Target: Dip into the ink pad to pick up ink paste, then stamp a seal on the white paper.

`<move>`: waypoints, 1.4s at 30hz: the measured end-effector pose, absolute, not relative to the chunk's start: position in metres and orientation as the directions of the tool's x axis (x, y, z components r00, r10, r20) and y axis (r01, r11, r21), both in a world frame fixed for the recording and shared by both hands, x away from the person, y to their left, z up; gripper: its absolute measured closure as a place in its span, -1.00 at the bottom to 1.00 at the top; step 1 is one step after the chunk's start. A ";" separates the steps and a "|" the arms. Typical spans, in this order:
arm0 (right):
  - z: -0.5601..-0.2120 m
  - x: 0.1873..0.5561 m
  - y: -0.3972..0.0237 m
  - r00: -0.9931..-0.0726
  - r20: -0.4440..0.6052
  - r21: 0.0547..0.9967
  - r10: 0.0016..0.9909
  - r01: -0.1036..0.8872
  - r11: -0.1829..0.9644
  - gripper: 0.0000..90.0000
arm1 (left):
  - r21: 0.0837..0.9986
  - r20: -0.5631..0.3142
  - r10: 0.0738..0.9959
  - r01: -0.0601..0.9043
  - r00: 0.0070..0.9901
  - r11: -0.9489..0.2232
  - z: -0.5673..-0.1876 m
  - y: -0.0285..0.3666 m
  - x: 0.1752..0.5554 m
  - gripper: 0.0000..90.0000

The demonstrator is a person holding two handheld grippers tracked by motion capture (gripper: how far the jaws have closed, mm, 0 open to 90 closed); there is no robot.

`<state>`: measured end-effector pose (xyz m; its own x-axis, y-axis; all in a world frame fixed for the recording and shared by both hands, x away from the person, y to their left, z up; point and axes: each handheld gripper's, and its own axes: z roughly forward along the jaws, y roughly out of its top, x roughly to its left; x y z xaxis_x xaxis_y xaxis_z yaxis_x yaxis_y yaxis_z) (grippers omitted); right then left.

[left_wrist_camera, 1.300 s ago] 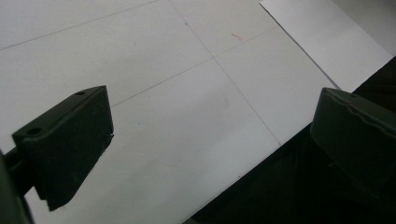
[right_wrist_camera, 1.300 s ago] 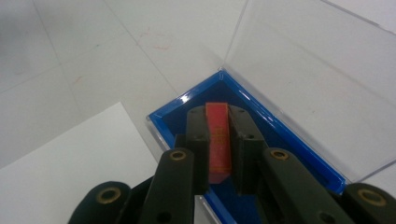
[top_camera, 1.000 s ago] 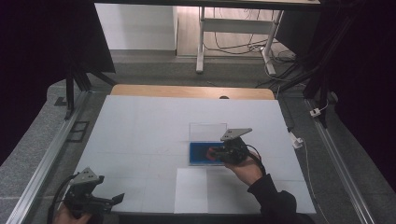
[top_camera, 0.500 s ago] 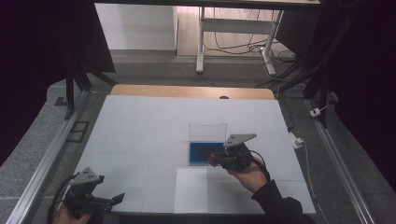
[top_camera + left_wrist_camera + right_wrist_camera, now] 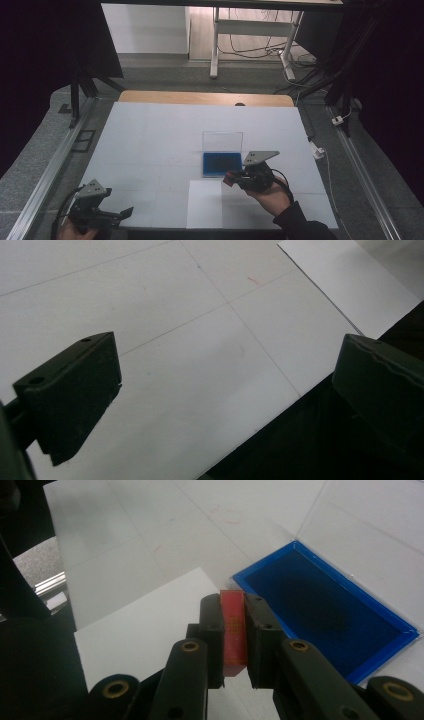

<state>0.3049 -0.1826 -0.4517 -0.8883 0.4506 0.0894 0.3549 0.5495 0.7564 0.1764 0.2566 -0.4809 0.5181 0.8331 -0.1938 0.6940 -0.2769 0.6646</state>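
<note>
The small red block [image 5: 233,632] sits pinched flat between the two black jaws of the right claw [image 5: 231,178], lifted off the worktop [image 5: 150,145] just at the 5 o'clock corner of the blue tray [image 5: 221,163]. A second ago that claw was over the tray's right edge; it has since drawn back toward 6 o'clock and a little to the right, and the block has come with it. The clear lid [image 5: 222,138] stands open at the tray's 12 o'clock side. A white sheet [image 5: 205,202] lies at 6 o'clock of the tray. The left claw [image 5: 125,212] stays at the 7 o'clock corner, jaws spread wide over bare white surface. Beyond the worktop are grey floor, a white frame leg and cables. The room's sides are dark and hard to read.
</note>
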 end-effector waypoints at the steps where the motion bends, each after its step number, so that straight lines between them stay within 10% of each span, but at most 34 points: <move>1: -0.452 0.303 -0.182 -0.889 0.089 0.754 0.449 0.355 0.553 0.78 | 0.664 -0.193 0.833 0.694 0.518 -0.278 -0.481 0.256 0.176 -1.00; 42: -0.484 0.288 -0.116 -0.962 0.019 0.689 0.273 0.211 0.693 0.78 | 0.665 -0.197 0.830 0.694 0.521 -0.278 -0.481 0.257 0.177 -1.00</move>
